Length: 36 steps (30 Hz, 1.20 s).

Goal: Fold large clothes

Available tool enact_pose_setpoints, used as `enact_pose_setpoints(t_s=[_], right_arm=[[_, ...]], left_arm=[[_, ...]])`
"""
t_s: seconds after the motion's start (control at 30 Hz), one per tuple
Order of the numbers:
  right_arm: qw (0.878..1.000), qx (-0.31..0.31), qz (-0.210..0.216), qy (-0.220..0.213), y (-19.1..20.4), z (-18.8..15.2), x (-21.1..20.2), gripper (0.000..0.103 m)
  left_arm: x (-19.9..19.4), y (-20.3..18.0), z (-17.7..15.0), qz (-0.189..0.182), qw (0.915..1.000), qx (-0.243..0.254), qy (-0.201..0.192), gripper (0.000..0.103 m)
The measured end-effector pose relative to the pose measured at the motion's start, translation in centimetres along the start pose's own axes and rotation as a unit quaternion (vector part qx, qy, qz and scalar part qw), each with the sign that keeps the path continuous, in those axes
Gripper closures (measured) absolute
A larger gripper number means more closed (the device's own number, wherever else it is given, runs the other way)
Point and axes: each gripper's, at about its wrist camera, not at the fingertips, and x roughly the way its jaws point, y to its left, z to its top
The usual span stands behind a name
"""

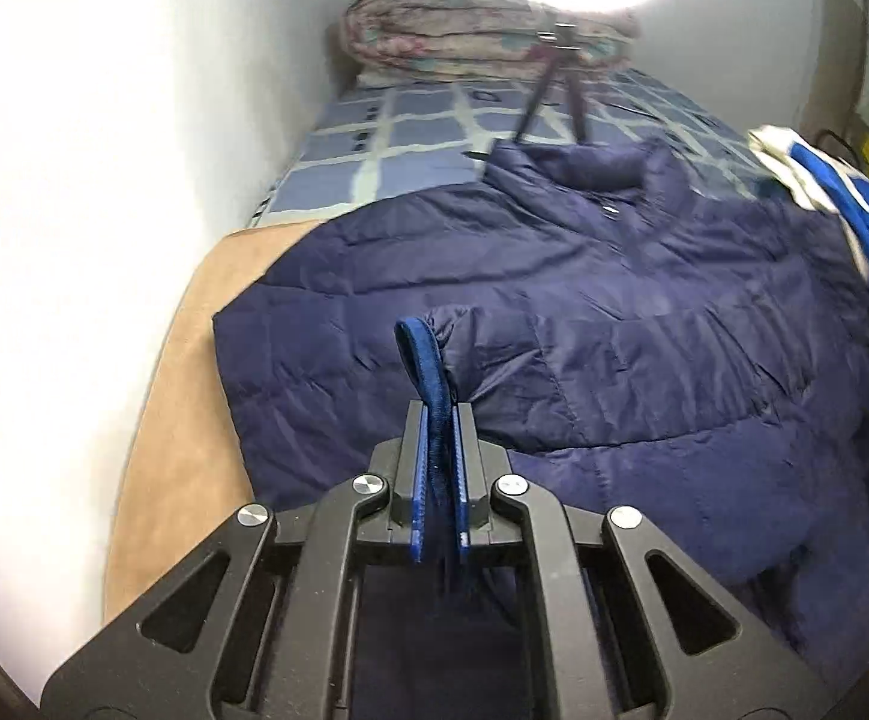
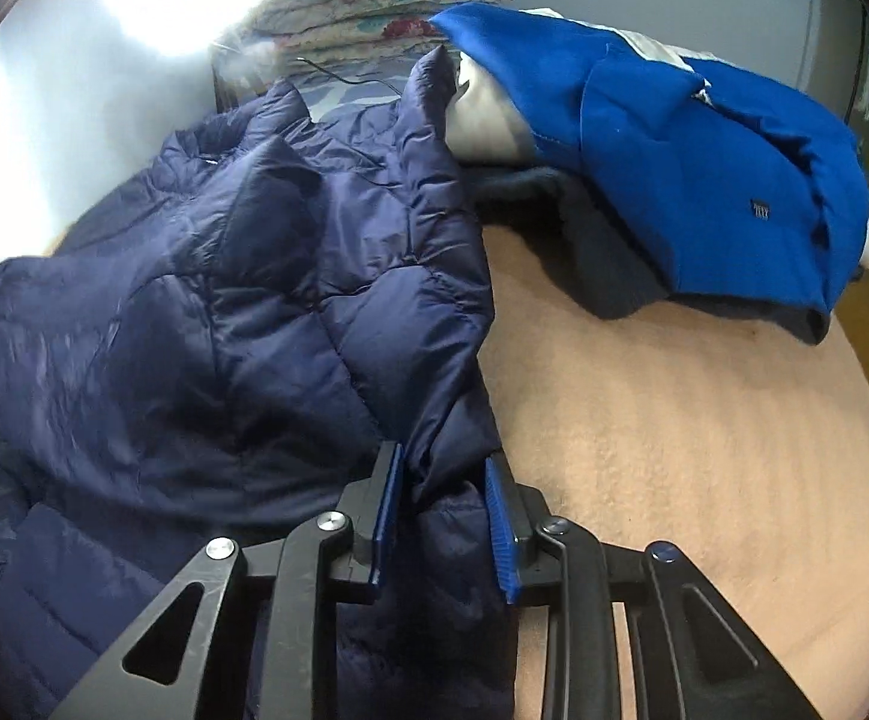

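Note:
A large navy quilted jacket (image 1: 614, 300) lies spread on the bed, collar at the far end. One sleeve is lifted, and my left gripper (image 1: 439, 408) is shut on its bright blue knit cuff (image 1: 419, 354), which stands up between the pads. In the right wrist view the same jacket (image 2: 254, 300) is bunched at the left. My right gripper (image 2: 443, 456) is shut on the jacket's puffy right edge, with the fabric filling the gap between the blue pads.
A tan blanket (image 2: 674, 420) covers the near bed, over a blue checked sheet (image 1: 404, 144). A bright blue garment (image 2: 704, 168) lies on a grey one (image 2: 602, 252) at the right. A small tripod (image 1: 554, 84) and a folded floral quilt (image 1: 464, 24) stand behind. A white wall (image 1: 74, 180) runs along the left.

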Motion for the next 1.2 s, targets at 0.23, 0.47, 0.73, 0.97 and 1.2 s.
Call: enact_pose_setpoints(t_s=[0.23, 0.47, 0.73, 0.97, 1.2], right_arm=[[0.991, -0.077, -0.056, -0.096, 4.0, 1.7, -3.4, 0.074], [0.989, -0.135, -0.036, -0.039, 7.2, 6.0, 1.7, 0.075], [0.989, -0.064, -0.124, -0.04, 4.3, 6.8, 6.2, 0.077], [0.991, -0.057, -0.116, -0.041, 4.0, 7.2, 5.7, 0.076], [0.997, -0.023, 0.016, -0.07, 1.3, 5.1, -1.8, 0.055]], left_arm=[[4.7, 1.6, -1.4, -0.009, 0.9996, -0.008, 0.026, 0.099], [6.6, 1.6, -1.6, 0.016, 0.9994, 0.01, 0.029, 0.099], [8.7, 1.2, 2.6, 0.04, 0.9989, 0.023, 0.01, 0.099], [10.1, 0.8, 1.6, 0.085, 0.9949, 0.04, 0.036, 0.074], [0.3, 4.5, 0.5, 0.023, 0.9996, -0.013, -0.006, 0.06]])
